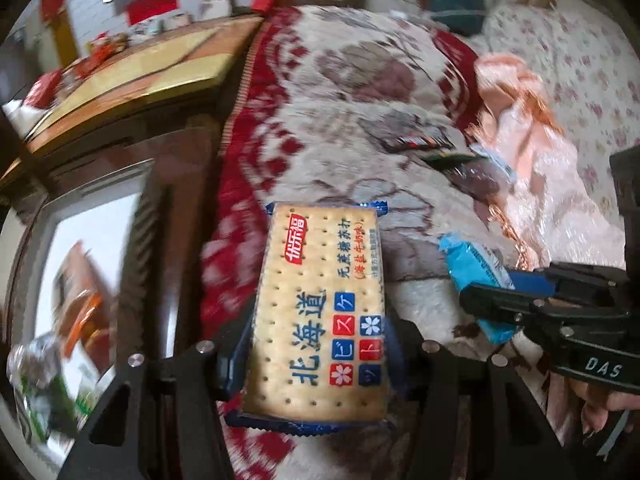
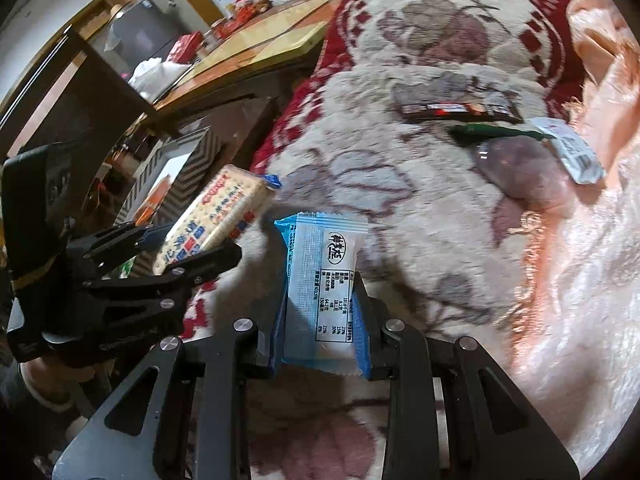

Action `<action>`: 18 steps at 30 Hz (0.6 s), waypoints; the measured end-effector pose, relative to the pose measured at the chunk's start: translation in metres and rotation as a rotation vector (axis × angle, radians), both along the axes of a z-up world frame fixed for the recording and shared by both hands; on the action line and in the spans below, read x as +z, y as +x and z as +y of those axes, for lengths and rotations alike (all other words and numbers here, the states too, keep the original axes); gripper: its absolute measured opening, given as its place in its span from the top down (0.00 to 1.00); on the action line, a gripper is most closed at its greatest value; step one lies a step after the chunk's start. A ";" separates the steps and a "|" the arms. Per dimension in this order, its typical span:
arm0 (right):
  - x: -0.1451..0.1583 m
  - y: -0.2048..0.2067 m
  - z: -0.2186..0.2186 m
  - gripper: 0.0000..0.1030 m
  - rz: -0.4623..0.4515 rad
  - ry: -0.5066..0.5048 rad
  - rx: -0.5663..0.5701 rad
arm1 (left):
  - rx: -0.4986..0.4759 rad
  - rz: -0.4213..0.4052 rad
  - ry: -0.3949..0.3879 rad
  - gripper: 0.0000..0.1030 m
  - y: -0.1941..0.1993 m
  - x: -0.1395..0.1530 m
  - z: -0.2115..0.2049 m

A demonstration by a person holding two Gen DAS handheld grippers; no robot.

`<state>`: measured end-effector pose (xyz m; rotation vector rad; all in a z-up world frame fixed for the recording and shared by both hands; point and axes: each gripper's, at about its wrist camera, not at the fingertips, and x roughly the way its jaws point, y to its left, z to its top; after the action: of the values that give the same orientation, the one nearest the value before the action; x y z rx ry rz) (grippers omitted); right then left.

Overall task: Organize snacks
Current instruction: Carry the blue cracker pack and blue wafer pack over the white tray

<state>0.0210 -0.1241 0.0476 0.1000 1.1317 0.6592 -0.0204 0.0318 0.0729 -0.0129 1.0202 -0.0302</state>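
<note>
Nearest, the left hand-held gripper (image 1: pixel 320 356) clamps a cracker packet (image 1: pixel 320 312), and the right hand-held gripper (image 2: pixel 322 336) pinches a blue-and-white snack packet (image 2: pixel 320 280) above the blanket (image 2: pixel 400 188). Farther left, a white box (image 1: pixel 96 240) holds blurred orange packaging. Beyond lie a dark bar (image 2: pixel 456 110) and more snacks.

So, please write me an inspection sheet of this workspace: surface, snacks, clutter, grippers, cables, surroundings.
Surface: floral red-and-cream blanket, with a pink satin quilt on its right.
Job's things: cracker pack and light blue snack packet, both held above the blanket; dark bar wrapper, green packet, purple jelly pack and white sachet lying on it.
Clutter: nothing seen.
Grippers: left hand-held gripper shut on the cracker pack; right hand-held gripper shut on the light blue snack packet.
Cables: nothing seen.
Surroundings: wooden table with small items; white container holding packets, blurred.
</note>
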 end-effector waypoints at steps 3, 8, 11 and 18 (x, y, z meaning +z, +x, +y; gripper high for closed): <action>0.003 -0.006 0.015 0.74 -0.008 -0.007 0.033 | 0.049 -0.022 0.011 0.44 -0.013 0.006 0.014; 0.009 -0.017 0.040 0.74 -0.020 -0.010 0.085 | 0.121 -0.038 0.011 0.44 -0.031 0.012 0.037; 0.011 -0.023 0.051 0.74 -0.022 -0.015 0.110 | 0.152 -0.048 0.010 0.44 -0.042 0.013 0.046; 0.014 -0.034 0.078 0.74 -0.030 -0.027 0.176 | 0.219 -0.063 0.020 0.44 -0.059 0.016 0.069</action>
<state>-0.0128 -0.0457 0.0618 -0.0328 1.1285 0.7986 -0.0796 0.1005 0.0888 -0.1047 0.9511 0.1780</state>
